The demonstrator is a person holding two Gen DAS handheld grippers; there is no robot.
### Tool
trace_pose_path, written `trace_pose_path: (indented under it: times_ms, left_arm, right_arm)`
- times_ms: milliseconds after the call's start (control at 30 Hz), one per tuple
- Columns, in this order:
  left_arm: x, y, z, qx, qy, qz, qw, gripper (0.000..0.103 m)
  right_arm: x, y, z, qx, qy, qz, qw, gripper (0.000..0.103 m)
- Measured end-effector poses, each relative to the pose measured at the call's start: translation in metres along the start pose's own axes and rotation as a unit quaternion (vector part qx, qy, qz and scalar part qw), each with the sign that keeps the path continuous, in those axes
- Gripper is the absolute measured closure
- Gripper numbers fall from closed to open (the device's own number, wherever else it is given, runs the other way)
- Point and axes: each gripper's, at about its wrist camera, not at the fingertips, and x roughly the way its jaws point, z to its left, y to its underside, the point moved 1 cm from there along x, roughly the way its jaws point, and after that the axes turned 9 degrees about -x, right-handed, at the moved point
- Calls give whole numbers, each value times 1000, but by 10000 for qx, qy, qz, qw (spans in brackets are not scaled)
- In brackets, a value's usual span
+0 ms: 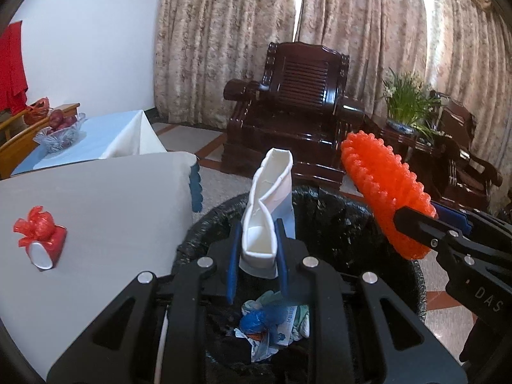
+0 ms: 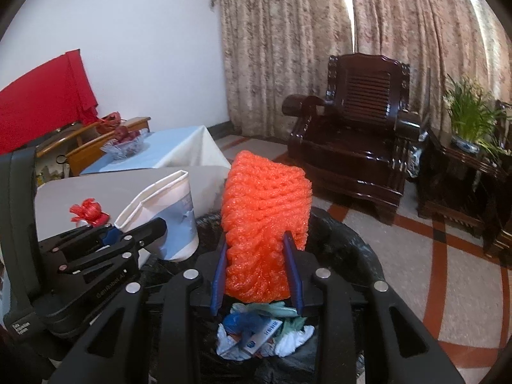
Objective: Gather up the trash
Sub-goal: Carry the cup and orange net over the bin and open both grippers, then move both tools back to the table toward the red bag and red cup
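Observation:
My left gripper (image 1: 257, 243) is shut on a crushed white and pale blue paper cup (image 1: 270, 204), which stands up between the blue pads over a bin (image 1: 352, 217) lined with a black bag. My right gripper (image 2: 257, 252) is shut on an orange foam net sleeve (image 2: 265, 217), also above the bin (image 2: 345, 240). Each gripper shows in the other's view: the right one (image 1: 412, 220) with the orange net (image 1: 384, 192), the left one (image 2: 134, 233) with the cup (image 2: 169, 211). Crumpled paper and plastic (image 1: 272, 323) lie in the bin. A red wrapper piece (image 1: 41, 240) rests on the grey table.
The grey table (image 1: 112, 208) borders the bin on the left. Behind it stands a table with a pale cloth (image 1: 112, 134) and a glass fruit bowl (image 1: 60, 131). A dark wooden armchair (image 1: 297, 112) and a side table with a potted plant (image 1: 406, 102) stand beyond on the tiled floor.

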Motion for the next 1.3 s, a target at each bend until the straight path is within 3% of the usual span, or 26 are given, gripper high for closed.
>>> trace_pose_path:
  times_ms: [200,267,300,367,467,533,600,767,1067,1300]
  left_arm:
    - [16,8,-7,81,47,134,9999,83]
    - [21,9,-9,94,69,208,9997,77]
    - [22,8,-8,77,82,233,9997,70]
    - [23,9,-5,13,67,266,9996,60]
    - [21,9,-1,-33,57,257,9996,50]
    - [18,8,4,-58,22,230,9997,40]
    - [12,6,11,-105,-11,173,9998,29]
    - [-3,0,32,-228,-168,9,9996,15]
    - [-41,-14,95,-426,-775,-305,9956,13]
    - [-76,-22,161,-697,-1512,-586,9843,13]
  right_arm:
    - [11,12,-13,120,89,180,9997,69]
    - [14,15,-17,151,110,240,9995,65]
    - [15,17,-19,163,126,267,9994,59]
    - [17,20,-19,186,197,339,9991,55]
    - [18,24,-22,196,325,403,9985,38]
    - [18,24,-23,182,391,407,9982,14]
    - [18,23,-20,99,531,396,9978,6]
    - [21,20,-12,79,469,424,9980,6]
    - [24,1,20,52,125,204,9997,6]
    - [39,-23,73,-121,-330,31,9994,6]
